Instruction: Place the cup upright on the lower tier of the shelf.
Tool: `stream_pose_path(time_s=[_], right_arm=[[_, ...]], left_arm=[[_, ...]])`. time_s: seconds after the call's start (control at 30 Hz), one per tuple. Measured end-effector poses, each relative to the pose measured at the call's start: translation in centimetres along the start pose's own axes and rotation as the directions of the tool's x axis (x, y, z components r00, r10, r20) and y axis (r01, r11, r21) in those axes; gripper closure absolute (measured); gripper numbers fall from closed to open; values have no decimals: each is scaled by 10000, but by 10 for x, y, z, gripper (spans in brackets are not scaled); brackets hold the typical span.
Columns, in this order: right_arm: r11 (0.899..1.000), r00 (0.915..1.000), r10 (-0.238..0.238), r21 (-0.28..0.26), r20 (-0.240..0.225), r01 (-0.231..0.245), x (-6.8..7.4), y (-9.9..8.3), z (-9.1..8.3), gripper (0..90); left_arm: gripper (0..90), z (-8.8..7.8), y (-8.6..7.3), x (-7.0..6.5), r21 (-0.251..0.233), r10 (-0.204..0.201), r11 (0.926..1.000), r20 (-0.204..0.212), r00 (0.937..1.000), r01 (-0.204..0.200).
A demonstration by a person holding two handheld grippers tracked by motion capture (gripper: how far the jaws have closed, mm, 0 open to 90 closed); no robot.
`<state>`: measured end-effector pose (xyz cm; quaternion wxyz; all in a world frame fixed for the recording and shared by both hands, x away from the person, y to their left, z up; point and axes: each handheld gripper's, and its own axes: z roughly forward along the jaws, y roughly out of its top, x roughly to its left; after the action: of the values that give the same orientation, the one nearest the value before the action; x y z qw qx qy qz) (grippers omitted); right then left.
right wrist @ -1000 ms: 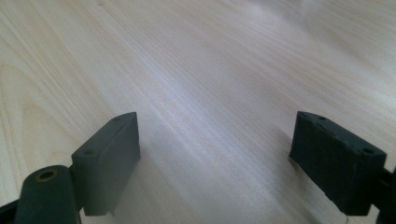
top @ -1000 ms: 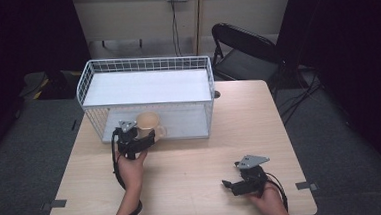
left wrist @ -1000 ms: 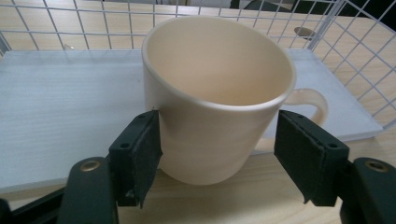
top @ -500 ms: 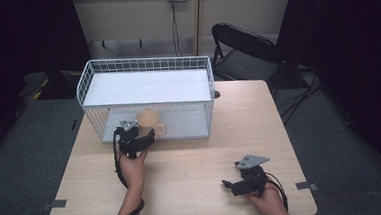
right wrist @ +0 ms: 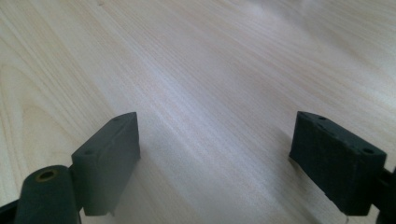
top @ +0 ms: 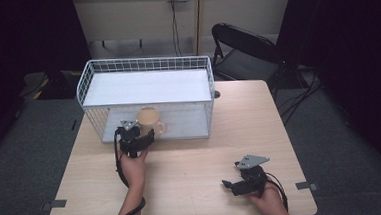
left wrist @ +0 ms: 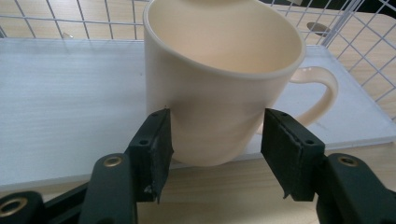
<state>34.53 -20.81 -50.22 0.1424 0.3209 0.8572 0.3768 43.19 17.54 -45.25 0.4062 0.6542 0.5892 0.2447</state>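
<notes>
Counter [top: 191, 157]: light wood-grain top, rectangular, standing on grey floor [top: 26, 162]. On it: one white wire basket [top: 146, 70] with a white board as its base, set toward the far left; one cream mug [top: 150, 121] standing upright at the basket's near open side, handle to the right.

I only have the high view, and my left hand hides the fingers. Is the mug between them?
Observer: Yes. The left gripper has its fingers either side of the cream mug, low on its wall. They have just been closing, and I cannot tell if they press yet.
Operator: Anything inside the mug?
Observer: Nothing in the part of the inside I can see.
Operator: And my right gripper?
Observer: The right gripper is open over bare table.
</notes>
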Motion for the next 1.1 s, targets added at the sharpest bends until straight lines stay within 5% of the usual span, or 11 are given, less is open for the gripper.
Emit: stream_pose_path(time_s=[1.1], right_arm=[[10000, 10000, 2, 2, 1, -2, 0, 0, 0, 149]], left_arm=[[526, 17, 4, -5, 94, -338, 9994, -303, 9990, 341]])
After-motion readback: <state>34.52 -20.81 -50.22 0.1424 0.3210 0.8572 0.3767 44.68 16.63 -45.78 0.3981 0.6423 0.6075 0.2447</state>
